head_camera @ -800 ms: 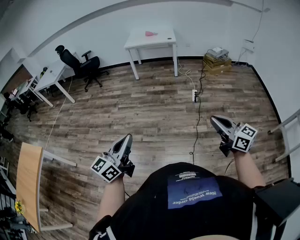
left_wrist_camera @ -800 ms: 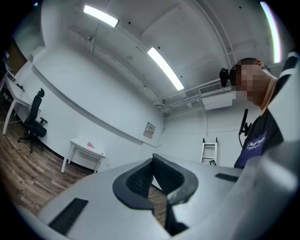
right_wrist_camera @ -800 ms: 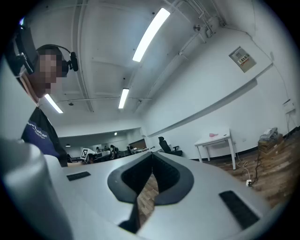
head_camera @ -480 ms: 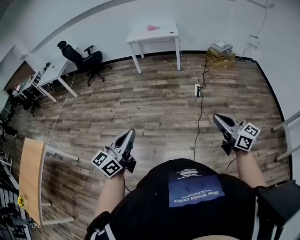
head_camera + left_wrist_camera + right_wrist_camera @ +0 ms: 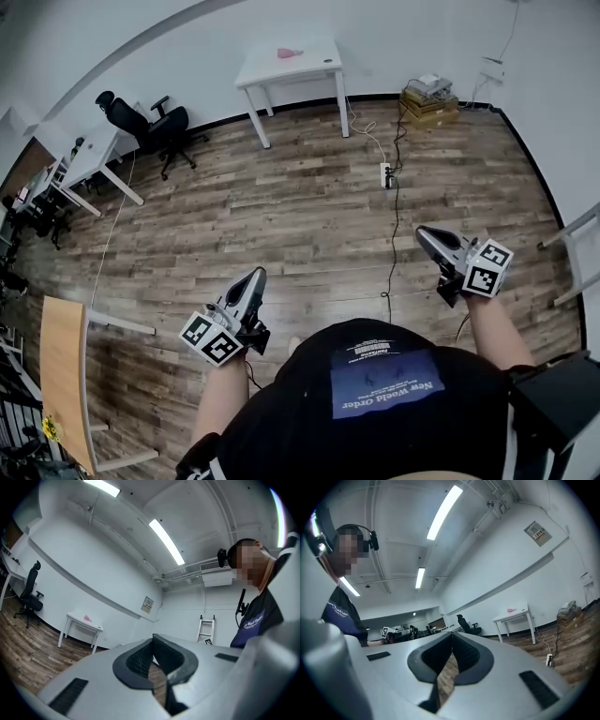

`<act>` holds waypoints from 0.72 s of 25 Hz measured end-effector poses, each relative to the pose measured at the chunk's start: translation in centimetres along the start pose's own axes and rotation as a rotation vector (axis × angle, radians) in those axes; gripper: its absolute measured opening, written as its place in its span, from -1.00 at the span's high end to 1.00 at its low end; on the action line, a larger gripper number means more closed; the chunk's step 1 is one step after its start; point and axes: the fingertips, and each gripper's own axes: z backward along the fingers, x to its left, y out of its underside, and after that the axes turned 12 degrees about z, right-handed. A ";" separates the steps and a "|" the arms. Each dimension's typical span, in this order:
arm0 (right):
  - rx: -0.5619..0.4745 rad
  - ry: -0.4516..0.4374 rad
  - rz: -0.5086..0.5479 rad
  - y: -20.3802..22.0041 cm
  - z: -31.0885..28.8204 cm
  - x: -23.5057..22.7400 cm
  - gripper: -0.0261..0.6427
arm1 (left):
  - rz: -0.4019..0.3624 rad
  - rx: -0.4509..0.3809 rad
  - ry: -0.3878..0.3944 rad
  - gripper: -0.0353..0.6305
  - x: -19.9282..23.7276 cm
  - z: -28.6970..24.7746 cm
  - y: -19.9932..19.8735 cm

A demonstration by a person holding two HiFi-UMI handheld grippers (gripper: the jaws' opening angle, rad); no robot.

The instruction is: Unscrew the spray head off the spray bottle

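- The grey left gripper [image 5: 253, 277] and grey right gripper [image 5: 424, 236] are staying fully closed on nothing, hanging over the brown wood-plank floor [image 5: 281, 206], well apart from the white table [image 5: 314, 61] at the far wall.
- Only the head view is swinging slightly; both hands are keeping their stance.
- No spray bottle is showing; a small pink thing [image 5: 289, 52] is lying on that table, too small to identify.
- By my judgement, the unscrewing is not yet getting under way.

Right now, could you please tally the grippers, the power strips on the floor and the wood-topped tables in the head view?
grippers: 2, the left gripper and the right gripper
power strip: 1
wood-topped table: 1
total: 4
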 end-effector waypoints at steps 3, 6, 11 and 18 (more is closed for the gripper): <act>0.010 0.015 0.018 -0.2 -3.0 0.9 0.93 | 0.009 -0.006 0.020 0.90 2.8 1.2 -1.3; 0.004 0.050 0.032 -0.7 -6.7 1.6 0.93 | 0.017 -0.013 0.048 0.90 6.5 2.2 -3.6; 0.005 0.077 0.039 -1.2 -14.6 4.0 0.93 | -0.014 0.002 0.077 0.90 12.6 4.6 -8.6; 0.017 0.078 0.025 -0.7 -24.3 6.4 0.93 | 0.003 0.003 0.076 0.90 20.7 7.9 -13.7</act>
